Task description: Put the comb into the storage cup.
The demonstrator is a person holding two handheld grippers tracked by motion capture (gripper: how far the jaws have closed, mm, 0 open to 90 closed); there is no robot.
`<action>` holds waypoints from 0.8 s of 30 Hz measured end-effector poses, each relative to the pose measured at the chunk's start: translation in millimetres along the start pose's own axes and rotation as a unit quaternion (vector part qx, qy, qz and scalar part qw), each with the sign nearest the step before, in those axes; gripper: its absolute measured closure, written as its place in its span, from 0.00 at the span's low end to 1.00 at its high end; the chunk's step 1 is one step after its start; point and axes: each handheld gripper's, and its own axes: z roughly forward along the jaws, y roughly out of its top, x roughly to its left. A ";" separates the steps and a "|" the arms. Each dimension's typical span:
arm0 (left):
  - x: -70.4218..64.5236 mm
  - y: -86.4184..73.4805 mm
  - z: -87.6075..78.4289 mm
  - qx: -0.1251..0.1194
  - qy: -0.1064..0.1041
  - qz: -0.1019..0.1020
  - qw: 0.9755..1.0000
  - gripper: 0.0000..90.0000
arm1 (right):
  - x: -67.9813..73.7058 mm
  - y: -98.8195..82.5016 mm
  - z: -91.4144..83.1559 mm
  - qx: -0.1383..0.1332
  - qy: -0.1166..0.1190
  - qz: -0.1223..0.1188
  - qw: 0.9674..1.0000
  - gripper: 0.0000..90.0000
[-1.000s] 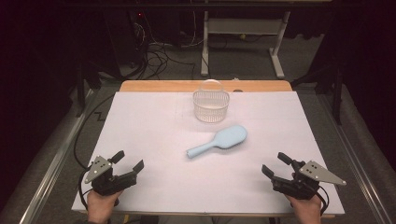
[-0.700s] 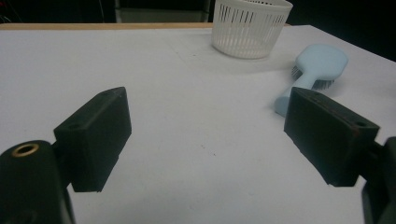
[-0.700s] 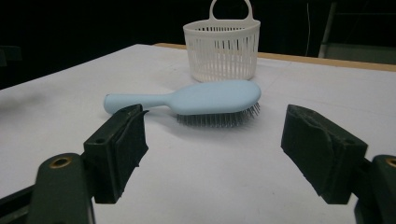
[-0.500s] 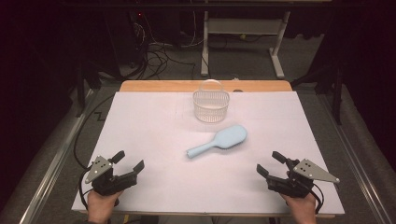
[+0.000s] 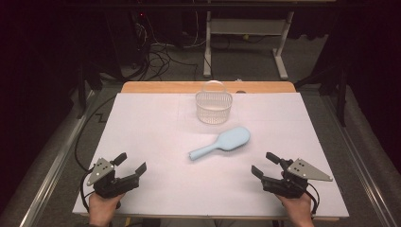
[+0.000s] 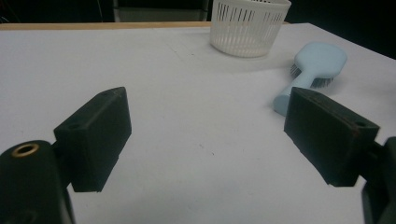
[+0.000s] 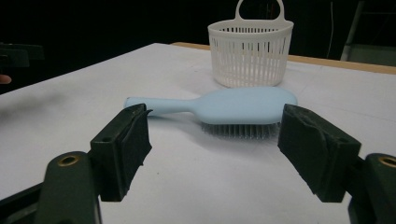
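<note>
Since the earlier frames the right claw [image 5: 265, 163] has been carried a little inward and forward along the near edge of the worktop [image 5: 156, 123], while the left claw [image 5: 130, 164] has been kept where it was. Both claws are seen spread wide with nothing between their jaws. The pale blue hairbrush [image 5: 222, 143] is lying bristles down near the middle of the worktop, its handle pointed toward the near left (the bristles can be made out in the right gripper view, under the head). It is framed squarely between the right claw's jaws in that view, but is well apart from them. The white slatted basket [image 5: 213, 107] is standing upright just beyond the brush head, toward the far edge, and appears empty.

The work is judged to be at its very start: nothing has been grasped or lifted. An approach to the brush, a grip on it and, probably, a placing into the basket are all left to be done.
</note>
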 end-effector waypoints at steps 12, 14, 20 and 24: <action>0.0 -0.1 -0.1 0.000 0.000 -0.001 1.000 0.16 | 12.3 2.1 17.9 0.007 0.026 -0.007 1.000 0.28; -0.1 -0.1 -0.1 0.001 0.000 0.000 1.000 0.16 | 13.9 2.7 21.0 0.006 0.029 -0.007 1.000 0.29; -0.1 -0.2 -0.2 0.000 0.000 0.000 1.000 0.16 | 18.0 6.1 27.2 0.003 0.034 -0.005 0.999 0.29; -0.2 -0.1 -0.1 0.001 0.000 0.000 1.000 0.16 | 21.3 8.5 33.7 0.001 0.041 -0.003 0.999 0.30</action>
